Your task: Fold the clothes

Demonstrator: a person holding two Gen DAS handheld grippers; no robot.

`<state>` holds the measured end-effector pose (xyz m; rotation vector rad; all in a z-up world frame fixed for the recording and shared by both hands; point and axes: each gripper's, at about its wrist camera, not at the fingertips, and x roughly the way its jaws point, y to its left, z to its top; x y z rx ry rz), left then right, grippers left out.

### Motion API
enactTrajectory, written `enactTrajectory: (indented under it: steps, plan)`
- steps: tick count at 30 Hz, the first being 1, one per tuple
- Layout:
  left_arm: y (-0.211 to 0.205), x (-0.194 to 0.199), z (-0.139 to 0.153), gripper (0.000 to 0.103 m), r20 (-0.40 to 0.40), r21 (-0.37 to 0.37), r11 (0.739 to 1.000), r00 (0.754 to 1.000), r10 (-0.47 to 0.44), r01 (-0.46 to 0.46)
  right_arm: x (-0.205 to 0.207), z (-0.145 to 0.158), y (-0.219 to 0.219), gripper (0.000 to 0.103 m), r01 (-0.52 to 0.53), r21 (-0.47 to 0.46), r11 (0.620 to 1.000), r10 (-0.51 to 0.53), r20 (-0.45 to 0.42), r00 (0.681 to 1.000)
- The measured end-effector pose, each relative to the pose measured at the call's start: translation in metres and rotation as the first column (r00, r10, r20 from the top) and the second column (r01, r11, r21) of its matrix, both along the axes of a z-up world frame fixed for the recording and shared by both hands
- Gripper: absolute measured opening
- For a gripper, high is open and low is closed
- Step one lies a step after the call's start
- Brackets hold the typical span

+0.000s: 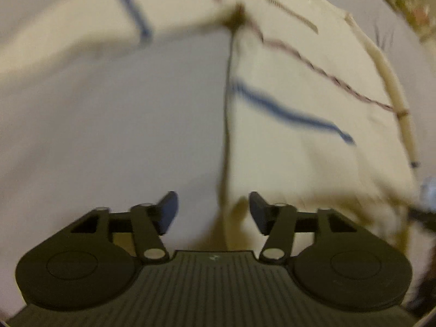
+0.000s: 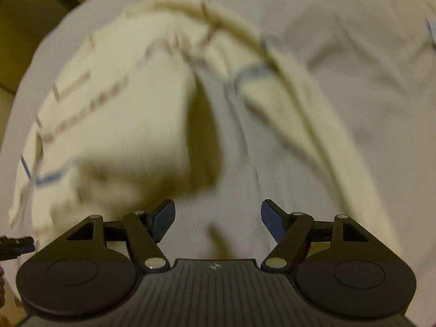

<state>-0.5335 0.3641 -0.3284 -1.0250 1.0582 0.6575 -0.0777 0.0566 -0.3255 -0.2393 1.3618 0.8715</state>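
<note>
A cream sweater [image 1: 308,81] with thin blue and brown stripes lies on a white sheet [image 1: 114,125]; both views are motion-blurred. In the left wrist view its body fills the right half and one sleeve [image 1: 90,21] stretches across the top left. My left gripper [image 1: 214,212] is open with nothing between its fingers, hovering just short of the sweater's lower side edge. In the right wrist view the sweater [image 2: 122,120] bulges up at the left and a sleeve [image 2: 305,114] runs down the right. My right gripper [image 2: 218,219] is open and empty over the sheet between them.
The white sheet [image 2: 368,41] spreads wide around the garment. A dark floor and furniture edge [image 2: 32,21] show at the top left of the right wrist view. The tip of the other gripper [image 2: 16,245] pokes in at that view's left edge. Cluttered background [image 1: 408,2] at top right.
</note>
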Motion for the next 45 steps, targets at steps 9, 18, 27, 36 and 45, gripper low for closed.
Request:
enactTrajectory:
  steps: [9, 18, 27, 36, 45]
  plan:
    - [-0.027, 0.018, -0.025, 0.068, 0.095, 0.012, 0.998, 0.994, 0.054, -0.055, -0.018, -0.022, 0.060, 0.089, -0.254, 0.132, 0.958, 0.199, 0.332, 0.922]
    - [-0.014, 0.043, 0.029, 0.009, 0.143, 0.125, 0.989, 0.985, -0.101, 0.084, -0.004, 0.039, 0.066, 0.016, -0.326, 0.274, 0.905, 0.354, -0.059, 0.933]
    - [0.048, 0.026, 0.087, 0.029, 0.097, 0.180, 0.984, 0.995, -0.018, 0.000, 0.058, 0.072, 0.034, 0.058, -0.018, 0.183, 0.983, 0.051, -0.176, 0.983]
    - [0.017, 0.002, -0.010, 0.069, 0.079, 0.013, 0.997, 0.994, 0.077, -0.078, -0.013, -0.012, 0.015, 0.073, -0.193, 0.200, 0.961, 0.202, -0.030, 0.979]
    - [0.009, 0.022, -0.019, 0.005, 0.132, 0.032, 0.999, 0.991, 0.016, -0.020, -0.025, -0.028, 0.030, 0.011, -0.208, 0.255, 0.944, 0.243, -0.112, 0.964]
